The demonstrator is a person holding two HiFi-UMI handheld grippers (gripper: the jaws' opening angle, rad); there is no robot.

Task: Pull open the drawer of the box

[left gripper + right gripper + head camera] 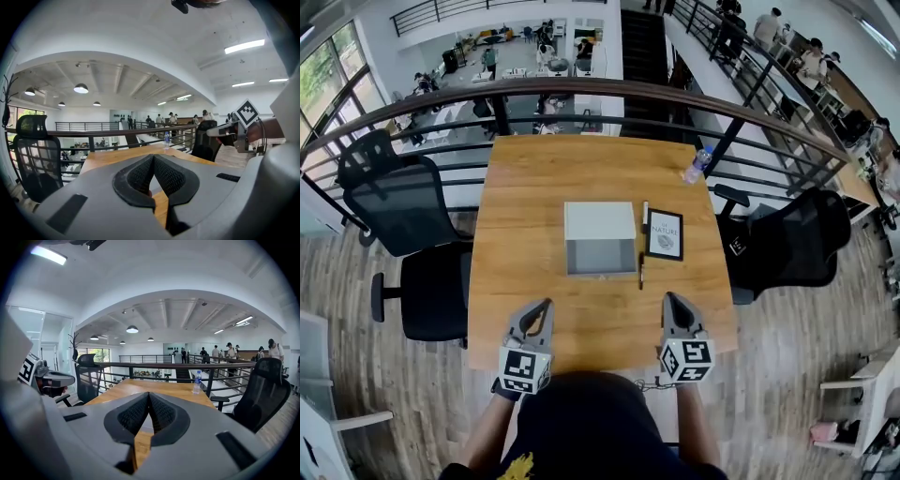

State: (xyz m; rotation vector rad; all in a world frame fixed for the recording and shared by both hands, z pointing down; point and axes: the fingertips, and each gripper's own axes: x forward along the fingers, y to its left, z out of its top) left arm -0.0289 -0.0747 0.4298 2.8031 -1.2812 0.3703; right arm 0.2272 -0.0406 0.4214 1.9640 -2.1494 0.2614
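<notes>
A white box (pixel 599 221) sits at the middle of the wooden table (pixel 525 187). On its near side a grey drawer (pixel 601 256) stands out toward me. My left gripper (pixel 547 306) hovers over the table's near edge, left of the box and apart from it, jaws shut with nothing in them. My right gripper (pixel 669 298) hangs level with it on the right, also shut and empty. In the left gripper view the gripper's tips (pixel 153 157) meet in a point; in the right gripper view the gripper's tips (pixel 149 394) do too. The box is hidden behind the jaws in both gripper views.
A black notebook (pixel 665 234) lies right of the box with a pen (pixel 644 217) beside it and a second pen (pixel 640 271) nearer me. A water bottle (pixel 697 165) stands at the far right corner. Black office chairs (pixel 403 202) (pixel 792 244) flank the table, and a railing (pixel 581 89) runs behind it.
</notes>
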